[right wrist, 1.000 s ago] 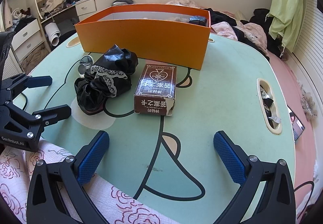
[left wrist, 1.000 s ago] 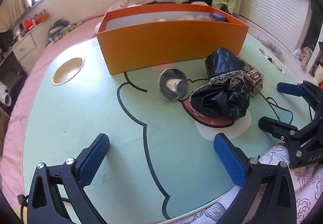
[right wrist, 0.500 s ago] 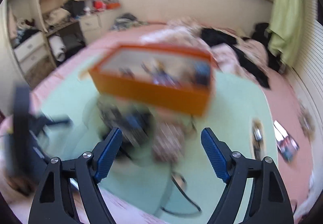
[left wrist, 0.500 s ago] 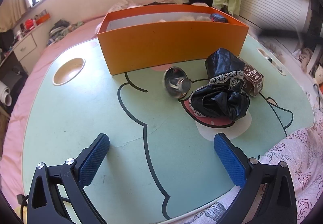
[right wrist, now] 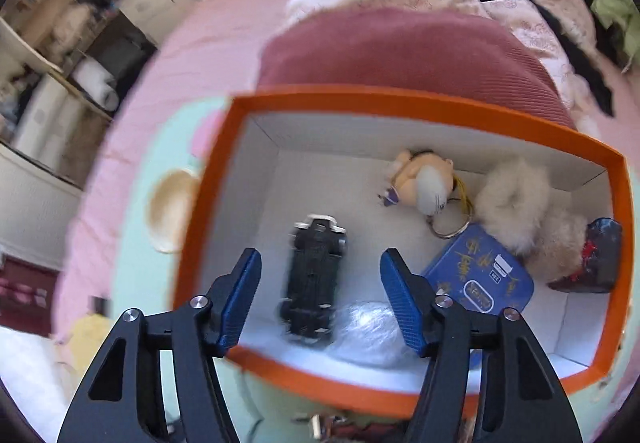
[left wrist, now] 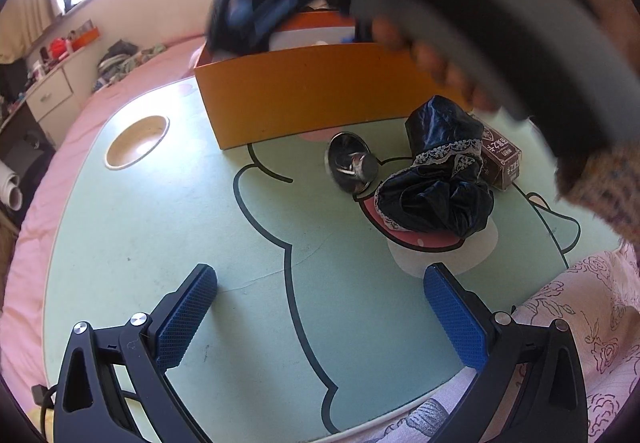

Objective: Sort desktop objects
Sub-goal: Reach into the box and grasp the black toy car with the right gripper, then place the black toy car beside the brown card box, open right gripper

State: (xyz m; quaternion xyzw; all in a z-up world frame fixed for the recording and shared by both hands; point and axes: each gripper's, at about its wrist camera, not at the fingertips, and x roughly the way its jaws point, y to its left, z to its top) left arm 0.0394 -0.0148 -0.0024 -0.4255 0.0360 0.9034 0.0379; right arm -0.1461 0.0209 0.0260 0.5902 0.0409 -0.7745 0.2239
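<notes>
Right wrist view shows the right gripper [right wrist: 320,297] over the orange box [right wrist: 400,101], empty jaws closing above a toy car [right wrist: 314,279], likely the next grasp; left gripper [left wrist: 320,319] jaws released.

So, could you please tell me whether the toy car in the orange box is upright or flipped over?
Flipped over: the toy car shows its dark underside inside the orange box.

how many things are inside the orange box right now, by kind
toy car: 1
doll keychain: 1
blue tin: 1
fluffy cream item: 1
clear plastic bag: 1
dark item with red marks: 1
total in the orange box: 6
</notes>
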